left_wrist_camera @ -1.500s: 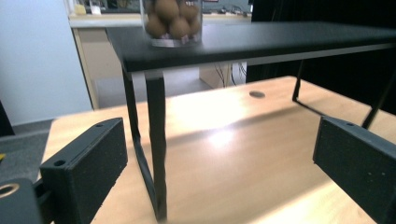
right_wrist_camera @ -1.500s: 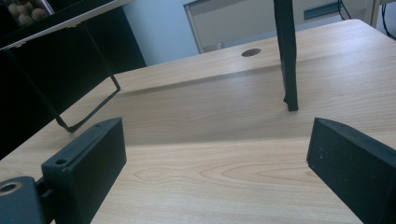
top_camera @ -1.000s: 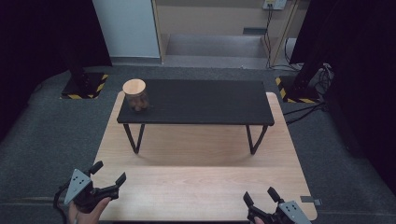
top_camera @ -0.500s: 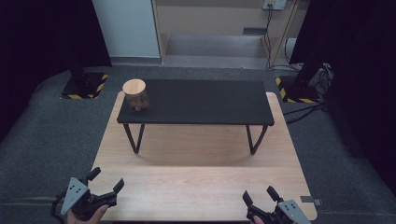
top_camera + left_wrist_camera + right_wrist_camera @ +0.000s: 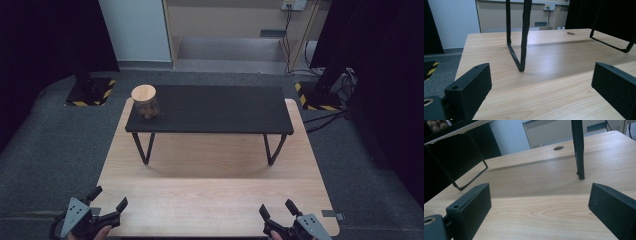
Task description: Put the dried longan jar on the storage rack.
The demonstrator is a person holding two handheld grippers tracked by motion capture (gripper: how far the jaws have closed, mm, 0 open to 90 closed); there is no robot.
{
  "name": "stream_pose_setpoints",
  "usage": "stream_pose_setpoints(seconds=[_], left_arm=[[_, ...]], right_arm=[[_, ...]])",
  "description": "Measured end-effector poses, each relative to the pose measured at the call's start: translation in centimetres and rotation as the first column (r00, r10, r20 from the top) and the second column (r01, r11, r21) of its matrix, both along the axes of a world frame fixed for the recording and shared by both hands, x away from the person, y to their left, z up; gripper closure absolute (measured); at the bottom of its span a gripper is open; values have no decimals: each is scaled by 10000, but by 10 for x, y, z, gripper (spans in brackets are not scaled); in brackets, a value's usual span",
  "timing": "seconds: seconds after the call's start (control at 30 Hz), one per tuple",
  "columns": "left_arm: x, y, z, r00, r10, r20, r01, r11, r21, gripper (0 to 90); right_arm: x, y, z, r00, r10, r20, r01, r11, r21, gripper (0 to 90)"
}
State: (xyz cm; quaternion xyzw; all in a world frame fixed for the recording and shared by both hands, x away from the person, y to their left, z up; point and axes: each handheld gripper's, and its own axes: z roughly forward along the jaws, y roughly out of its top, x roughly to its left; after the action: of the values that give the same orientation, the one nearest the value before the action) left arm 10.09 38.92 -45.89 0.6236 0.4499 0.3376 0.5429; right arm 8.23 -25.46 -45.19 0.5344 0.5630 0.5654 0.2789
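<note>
A glass jar with a round wooden lid [image 5: 144, 101] stands on the left end of a low black shelf [image 5: 215, 110], which rests on a light wooden table [image 5: 210, 197]. My left gripper [image 5: 107, 198] sits at the table's near left edge, jaws wide open and empty. My right gripper [image 5: 278, 209] is at the near right edge, also open and empty. In the left gripper view my left gripper [image 5: 541, 85] faces the shelf's black leg [image 5: 522, 42]. In the right gripper view my right gripper [image 5: 540, 206] faces another leg [image 5: 579, 150].
The shelf stands on thin black wire legs [image 5: 142, 147] with table surface beneath it. Grey carpet [image 5: 55, 150] surrounds the table. Black stands with yellow-striped bases [image 5: 90, 92] sit at the back corners, and cables [image 5: 320, 122] trail at the back right.
My left gripper has drawn back toward the near edge and shifted slightly right. The right gripper has stayed in place. The jar has not moved.
</note>
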Motion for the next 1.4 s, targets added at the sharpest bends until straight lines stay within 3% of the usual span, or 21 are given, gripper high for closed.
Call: stream_pose_setpoints(seconds=[1.4], left_arm=[[7,-1,-7,9995,46,-323,-53,9997,-217,15]], right_arm=[[1,0,-2,9999,-157,31,157,9999,8,45]])
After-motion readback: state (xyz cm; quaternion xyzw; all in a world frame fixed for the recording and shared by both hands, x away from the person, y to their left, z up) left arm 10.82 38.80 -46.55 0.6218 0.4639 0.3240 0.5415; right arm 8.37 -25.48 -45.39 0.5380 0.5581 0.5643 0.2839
